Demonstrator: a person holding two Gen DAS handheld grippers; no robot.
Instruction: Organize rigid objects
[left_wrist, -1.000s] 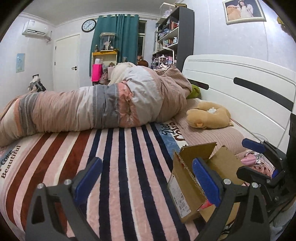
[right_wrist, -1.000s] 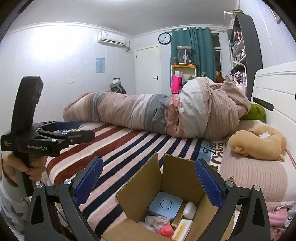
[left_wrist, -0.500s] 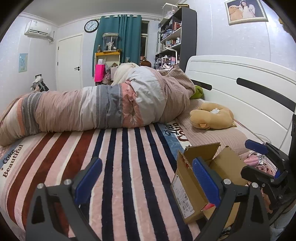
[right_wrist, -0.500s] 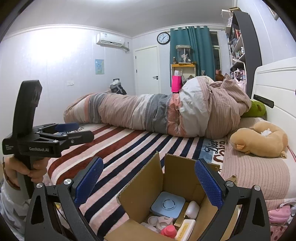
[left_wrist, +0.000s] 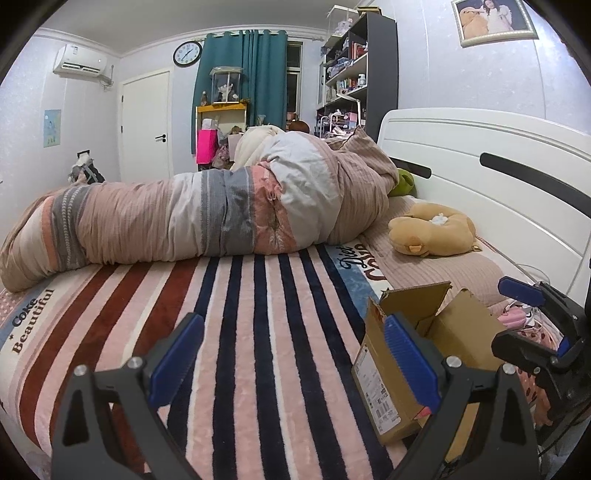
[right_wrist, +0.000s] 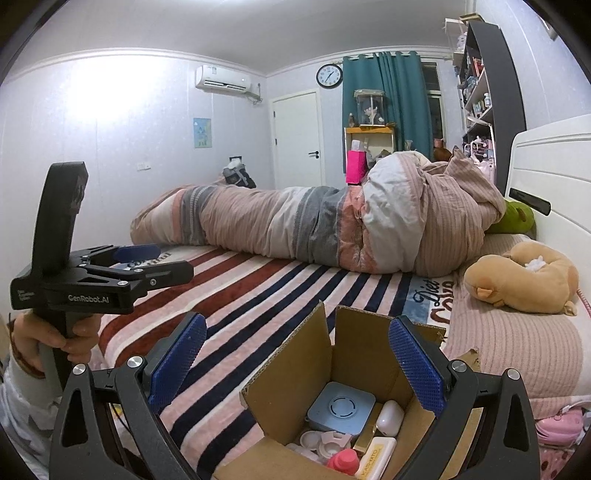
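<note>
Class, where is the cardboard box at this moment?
In the right wrist view, the open cardboard box sits low and central on the striped blanket, just beyond the right gripper, left of the tan plush toy.

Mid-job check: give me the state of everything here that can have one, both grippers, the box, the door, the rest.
Left gripper: open, empty, over the striped blanket.
Right gripper: open, empty, above the box.
Cardboard box: flaps open, small items inside.
Door: closed.
Curtain: partly drawn.
Duvet: bunched across the bed.
</note>
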